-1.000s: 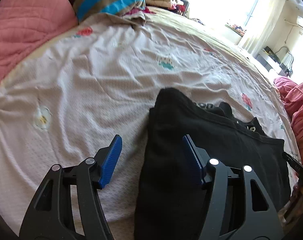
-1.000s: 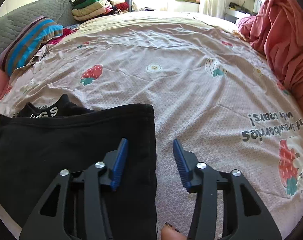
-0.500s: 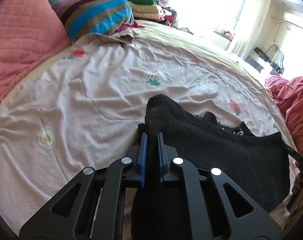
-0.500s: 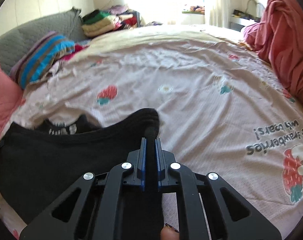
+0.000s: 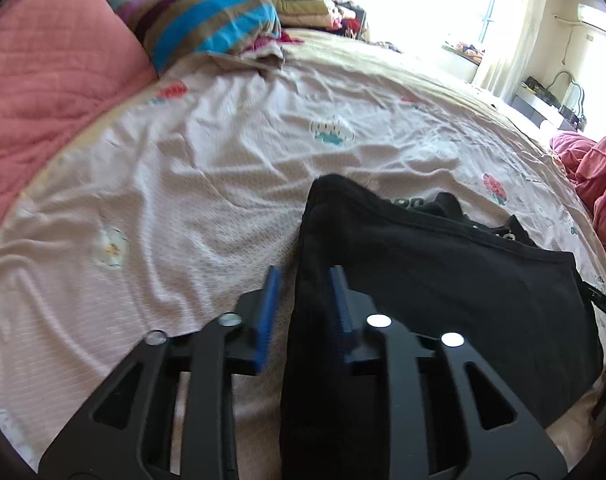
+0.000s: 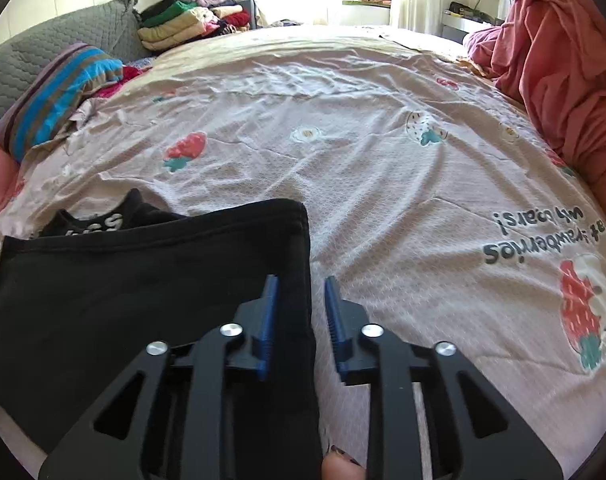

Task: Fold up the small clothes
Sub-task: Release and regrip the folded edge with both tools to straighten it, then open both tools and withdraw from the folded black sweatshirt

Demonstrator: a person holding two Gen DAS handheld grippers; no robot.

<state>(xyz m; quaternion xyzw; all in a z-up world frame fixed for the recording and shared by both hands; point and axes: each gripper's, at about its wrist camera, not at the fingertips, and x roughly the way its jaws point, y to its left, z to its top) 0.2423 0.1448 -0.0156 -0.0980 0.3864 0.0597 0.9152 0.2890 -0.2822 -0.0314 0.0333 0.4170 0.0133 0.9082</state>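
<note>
Covering nearly everything in both views was a pale pink bedsheet [image 5: 207, 184] printed with strawberries and small flowers, wrinkled across the bed. Along its left side in the left wrist view lay a pink quilted pillow [image 5: 51, 76] with a striped cushion [image 5: 211, 28] beyond it, and a stack of folded clothes [image 6: 183, 24] sat at the far end near the bright window. A heap of reddish-pink bedding [image 6: 563, 64] rose on the right side in the right wrist view. Nearer the cameras lay the black garment [image 6: 143, 276], folded flat on the sheet, with white lettering showing on a part that stuck out at its far edge. The left gripper [image 5: 303, 276] sat over the garment's left edge, and the right gripper [image 6: 299, 284] over its right edge. Each had just been opening, its blue pads now a little apart; the garment's folded edge lay in the gap, but the pads did not press on it. Only the left gripper showed motion blur. Smallest of all, a fingertip with dark nail polish [image 6: 341, 466] showed at the bottom of the right wrist view
</note>
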